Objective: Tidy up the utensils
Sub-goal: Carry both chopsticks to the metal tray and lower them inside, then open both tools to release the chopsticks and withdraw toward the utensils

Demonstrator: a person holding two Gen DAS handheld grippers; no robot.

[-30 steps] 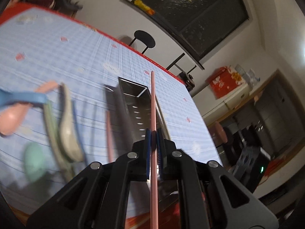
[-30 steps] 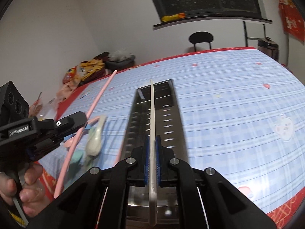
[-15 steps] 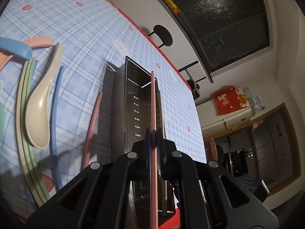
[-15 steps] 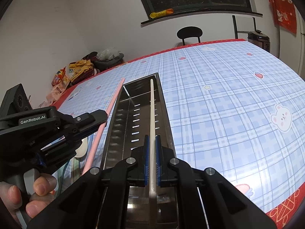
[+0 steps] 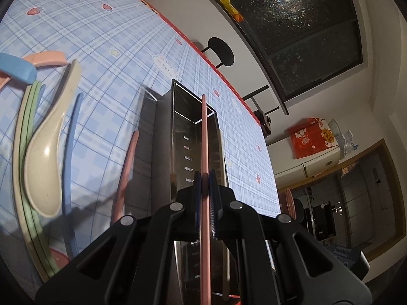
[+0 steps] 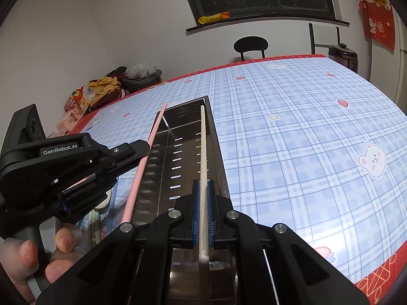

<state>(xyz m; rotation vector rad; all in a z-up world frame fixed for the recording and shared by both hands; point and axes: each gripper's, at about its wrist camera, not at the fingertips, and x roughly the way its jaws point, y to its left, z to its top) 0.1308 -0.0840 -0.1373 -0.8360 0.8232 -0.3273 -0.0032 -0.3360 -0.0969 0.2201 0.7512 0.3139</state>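
Note:
My left gripper (image 5: 204,178) is shut on a pink chopstick (image 5: 204,132) that points along the long perforated steel tray (image 5: 178,127), just above it. My right gripper (image 6: 202,185) is shut on a cream chopstick (image 6: 202,139), which lies lengthwise over the same tray (image 6: 162,167). In the right wrist view the left gripper (image 6: 127,152) sits at the tray's left wall with its pink chopstick (image 6: 145,162) slanting over that wall. To the tray's left, loose utensils lie on the table: a beige spoon (image 5: 45,152), a blue chopstick (image 5: 72,147), another pink chopstick (image 5: 127,167) and green chopsticks (image 5: 29,127).
A blue spoon handle (image 5: 15,68) and a pink one (image 5: 45,58) lie further left. A person's hand (image 6: 30,254) grips the left tool. A black chair (image 6: 250,44) and a cooker (image 6: 342,53) stand beyond the far table edge, and snack bags (image 6: 101,89) lie by the wall.
The left gripper has rolled and dropped closer to the tray, bringing its pink chopstick in line with it. The right gripper has barely shifted and keeps its cream chopstick over the tray.

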